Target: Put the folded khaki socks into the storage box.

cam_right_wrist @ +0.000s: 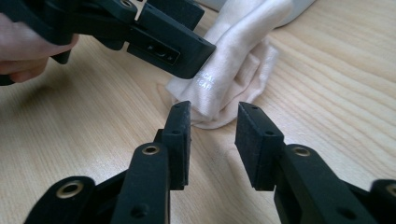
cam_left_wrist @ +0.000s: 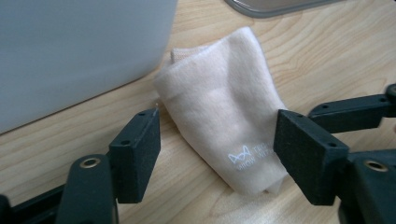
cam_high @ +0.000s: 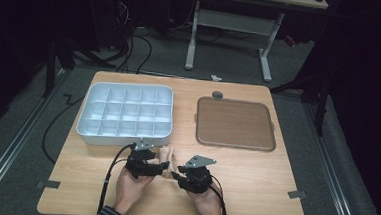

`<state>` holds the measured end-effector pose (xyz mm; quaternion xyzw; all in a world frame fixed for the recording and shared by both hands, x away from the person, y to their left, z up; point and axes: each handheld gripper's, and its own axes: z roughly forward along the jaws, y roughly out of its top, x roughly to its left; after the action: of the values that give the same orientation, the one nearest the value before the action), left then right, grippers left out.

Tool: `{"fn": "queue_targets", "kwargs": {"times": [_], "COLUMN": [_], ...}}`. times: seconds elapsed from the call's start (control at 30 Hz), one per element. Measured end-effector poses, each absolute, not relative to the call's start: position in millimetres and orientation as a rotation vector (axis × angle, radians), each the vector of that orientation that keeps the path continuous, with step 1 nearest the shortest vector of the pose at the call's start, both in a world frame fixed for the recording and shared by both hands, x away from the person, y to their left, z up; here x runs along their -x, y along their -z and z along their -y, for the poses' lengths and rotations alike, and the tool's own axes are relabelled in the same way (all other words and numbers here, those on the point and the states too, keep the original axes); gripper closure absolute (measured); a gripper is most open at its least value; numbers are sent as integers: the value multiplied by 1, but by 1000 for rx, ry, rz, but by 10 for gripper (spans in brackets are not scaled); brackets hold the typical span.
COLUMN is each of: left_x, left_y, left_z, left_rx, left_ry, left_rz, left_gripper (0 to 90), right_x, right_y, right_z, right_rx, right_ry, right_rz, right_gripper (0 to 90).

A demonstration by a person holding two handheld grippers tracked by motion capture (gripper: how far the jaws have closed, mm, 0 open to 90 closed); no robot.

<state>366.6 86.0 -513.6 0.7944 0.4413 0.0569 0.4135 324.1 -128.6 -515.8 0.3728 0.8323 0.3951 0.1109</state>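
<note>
A folded cream cloth (cam_high: 168,154) with a small white printed logo lies on the wooden table just in front of the white compartment box. In the left gripper view the cloth (cam_left_wrist: 219,102) lies between the pads of my left gripper (cam_left_wrist: 217,140), which stands open; neither pad presses on it. My right gripper (cam_right_wrist: 214,120) is also open, its tips just short of the cloth's near end (cam_right_wrist: 233,79), nothing between them. From above, the left gripper (cam_high: 161,167) and right gripper (cam_high: 176,176) point toward each other. A jaw of the left gripper (cam_right_wrist: 168,42) hangs over the cloth.
The white compartment box (cam_high: 125,114) stands at the back left, its wall (cam_left_wrist: 70,51) close to the cloth. A brown flat tray (cam_high: 235,123) lies at the back right, a small grey disc (cam_high: 218,94) behind it. Bare wood (cam_high: 264,177) stretches to the right.
</note>
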Motion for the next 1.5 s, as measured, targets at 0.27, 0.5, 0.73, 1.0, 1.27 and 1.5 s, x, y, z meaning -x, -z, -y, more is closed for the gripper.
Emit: {"fn": "queue_targets", "kwargs": {"times": [0.27,0.5,0.73,1.0,1.27,1.5], "left_x": [-376,-382,-386,-389,-390,-388], "left_y": [507,510,517,519,518,516], "left_z": [-80,-74,-69,-66,-71,-75], "left_rx": [-1967,-1988,-2044,-2065,-2060,-2058], "left_ry": [-132,-110,-96,-64,-18,13], "left_rz": [-1147,-1188,-1195,-1175,-1147,-1128], "left_gripper": [291,293,382,498,695,732], "right_x": [-317,-319,-326,-329,-335,-339], "right_y": [507,506,512,519,525,530], "right_z": [144,167,190,222,232,230], "right_rx": [-1104,-1165,-1229,-1337,-1382,-1393], "right_ry": [-1207,-1182,-1042,-981,-927,-888], "right_rz": [-2402,-2335,-2254,-2145,-2107,-2113], "right_gripper": [650,624,574,528,489,478]}}
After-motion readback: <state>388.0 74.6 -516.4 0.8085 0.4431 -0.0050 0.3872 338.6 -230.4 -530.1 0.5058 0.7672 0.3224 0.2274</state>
